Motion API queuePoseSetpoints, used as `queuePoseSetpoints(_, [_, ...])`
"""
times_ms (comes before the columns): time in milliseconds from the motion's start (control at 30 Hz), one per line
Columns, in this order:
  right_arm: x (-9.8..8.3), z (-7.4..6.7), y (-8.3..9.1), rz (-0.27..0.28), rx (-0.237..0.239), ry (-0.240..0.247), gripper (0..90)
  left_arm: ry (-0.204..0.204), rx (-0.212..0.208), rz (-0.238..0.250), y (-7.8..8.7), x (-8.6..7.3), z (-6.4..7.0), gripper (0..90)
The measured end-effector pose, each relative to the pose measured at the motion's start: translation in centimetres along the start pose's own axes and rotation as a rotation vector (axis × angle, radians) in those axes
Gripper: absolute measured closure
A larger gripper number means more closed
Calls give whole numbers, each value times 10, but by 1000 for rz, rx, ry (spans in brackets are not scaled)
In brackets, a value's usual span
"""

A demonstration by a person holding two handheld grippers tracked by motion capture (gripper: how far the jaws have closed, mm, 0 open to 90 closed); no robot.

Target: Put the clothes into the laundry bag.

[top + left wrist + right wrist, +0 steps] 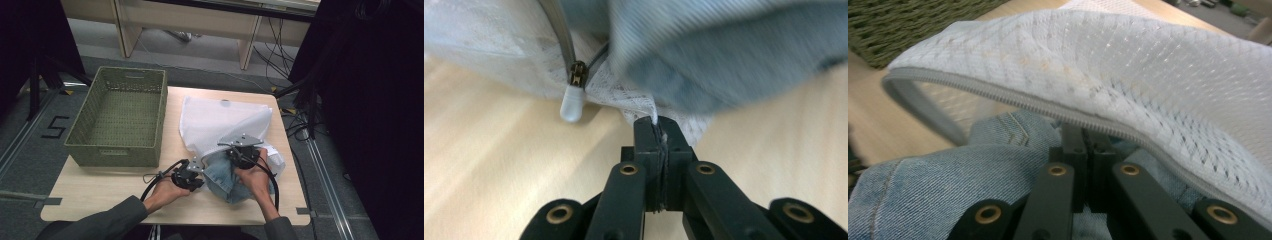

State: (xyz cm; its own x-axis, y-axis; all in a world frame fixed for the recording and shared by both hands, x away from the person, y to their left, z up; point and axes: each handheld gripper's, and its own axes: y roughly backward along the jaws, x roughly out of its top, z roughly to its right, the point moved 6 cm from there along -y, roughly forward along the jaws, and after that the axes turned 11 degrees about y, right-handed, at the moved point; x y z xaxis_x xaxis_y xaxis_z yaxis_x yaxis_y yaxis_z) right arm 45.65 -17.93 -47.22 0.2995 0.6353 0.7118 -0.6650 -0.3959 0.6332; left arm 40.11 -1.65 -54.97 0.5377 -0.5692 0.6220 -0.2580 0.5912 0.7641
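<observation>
A white mesh laundry bag [220, 120] lies on the wooden table [100, 192] with a bundle of blue denim [222, 176] at its open front end. My left gripper [201, 181] is shut on the bag's lower mesh edge [644, 107], just right of the white zipper pull [572, 102]; blurred denim [724, 50] hangs above the left gripper [656, 127]. My right gripper [236, 152] is shut at the bag's upper zipper edge [1013, 97], which arches over the denim [948, 175]. The zipper band hides the tips of the right gripper [1083, 134].
A green wicker basket [115, 150] stands on the table's left half, its corner behind the bag [908, 20]. Bare tabletop runs along the front left. Black cables and stands crowd the floor to the right, and a wooden bench stands behind.
</observation>
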Motion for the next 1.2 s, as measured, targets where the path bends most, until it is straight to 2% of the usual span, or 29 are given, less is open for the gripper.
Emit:
queuePoseSetpoints(33, [2,1,-1,4,-19,15,900,6,-6,-14,3,-4,2,878])
queuePoseSetpoints(100, [6,4,-3,1,-41,-18,900,-13,-7,-16,6,-7,4,878])
queuePoseSetpoints(133, [9,7,-5,7,-62,-23,900,-8,-4,-27,8,-8,5,879])
queuePoseSetpoints(200, [16,20,-7,32,-142,-34,900,-15,-8,-38,11,-13,7,879])
queuePoseSetpoints(233, [19,24,-8,38,-137,-72,900,-33,-10,-41,13,-16,8,878])
queuePoseSetpoints(267, [21,27,-11,48,-129,-95,900,-28,-14,-43,15,-18,8,877])
queuePoseSetpoints(300, [21,27,-14,48,-121,-95,900,-25,-17,-43,17,-20,8,876])
queuePoseSetpoints(400, [22,12,-16,32,-41,-83,900,1,-19,-42,20,-23,3,872])
queuePoseSetpoints(467, [25,5,-12,41,-22,-62,894,5,-15,-39,19,-22,2,869])
queuePoseSetpoints(533, [24,0,-4,31,31,-65,871,3,-11,-38,19,-22,2,866])
queuePoseSetpoints(600, [23,-6,3,42,75,-81,828,6,-12,-34,19,-21,2,865])
queuePoseSetpoints(633, [23,-10,6,38,95,-110,809,12,-11,-33,20,-22,2,864])
queuePoseSetpoints(667, [22,-12,9,53,106,-110,787,6,-12,-30,20,-21,2,863])
queuePoseSetpoints(700, [23,-12,13,68,118,-86,747,16,-14,-29,20,-22,3,863])
queuePoseSetpoints(733, [23,-16,17,61,159,-112,698,6,-11,-28,21,-21,2,861])
queuePoseSetpoints(767, [25,-20,19,79,186,-128,670,2,-12,-27,21,-21,2,861])
queuePoseSetpoints(800, [26,-23,23,76,209,-131,648,6,-12,-27,21,-21,2,860])
queuePoseSetpoints(833, [26,-26,28,69,227,-106,613,2,-11,-29,21,-21,2,860])
queuePoseSetpoints(867, [27,-32,31,70,251,-122,576,4,-11,-27,21,-21,2,861])
queuePoseSetpoints(900, [26,-37,33,52,287,-119,545,25,-16,-24,20,-22,3,861])
queuePoseSetpoints(967, [25,-49,34,23,314,-109,512,34,-18,-12,20,-21,3,861])
queuePoseSetpoints(1000, [24,-55,30,42,313,-88,499,20,-17,-13,20,-21,2,861])
queuePoseSetpoints(1033, [21,-59,31,-1,329,-68,482,24,-16,-13,20,-21,2,861])
queuePoseSetpoints(1133, [13,-76,20,-32,349,-61,434,22,-14,-16,21,-21,2,863])
queuePoseSetpoints(1200, [6,-88,14,-69,382,-50,404,48,-17,-15,21,-22,3,863])
